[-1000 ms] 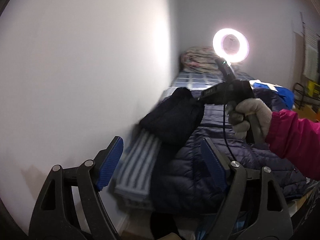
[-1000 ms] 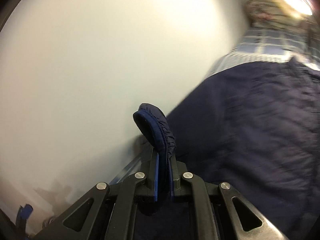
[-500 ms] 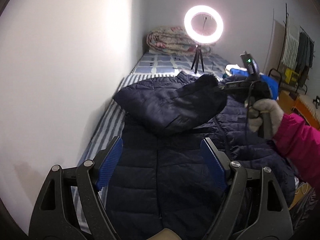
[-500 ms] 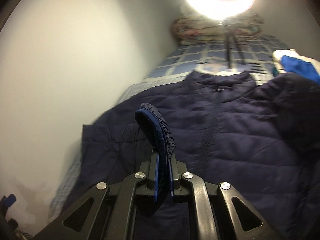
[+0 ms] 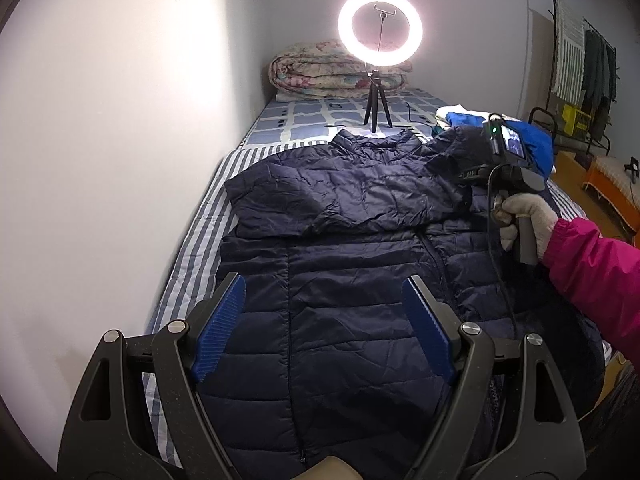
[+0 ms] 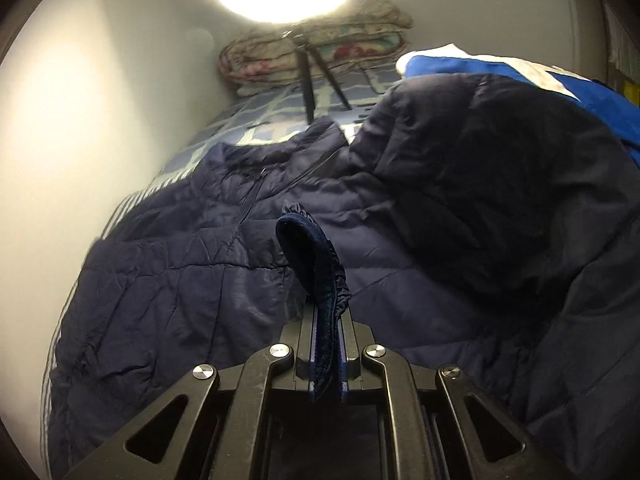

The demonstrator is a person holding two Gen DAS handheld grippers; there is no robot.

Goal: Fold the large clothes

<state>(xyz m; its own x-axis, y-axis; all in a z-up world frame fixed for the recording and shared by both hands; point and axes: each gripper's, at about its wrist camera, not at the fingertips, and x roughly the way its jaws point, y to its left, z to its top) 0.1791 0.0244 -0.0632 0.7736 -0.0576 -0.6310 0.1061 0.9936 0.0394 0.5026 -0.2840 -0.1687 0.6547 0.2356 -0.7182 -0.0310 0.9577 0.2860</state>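
Observation:
A navy quilted puffer jacket (image 5: 352, 304) lies front up on the striped bed, collar toward the ring light. Its left sleeve (image 5: 340, 196) is folded across the chest toward the right. My left gripper (image 5: 322, 328) is open and empty, held above the jacket's lower half. My right gripper (image 6: 326, 344) is shut on the sleeve's elastic cuff (image 6: 316, 264), which sticks up between its fingers. In the left wrist view the right gripper (image 5: 496, 160) is over the jacket's right shoulder, held by a gloved hand.
A lit ring light on a tripod (image 5: 379, 32) stands on the bed beyond the collar. A rolled floral quilt (image 5: 320, 72) lies at the head. Blue and white clothes (image 5: 520, 136) are piled at the right. A white wall (image 5: 100, 140) borders the left.
My right gripper has carried the sleeve cuff from the wall side across the chest to the right shoulder. The left gripper has swung to face down the bed, still open.

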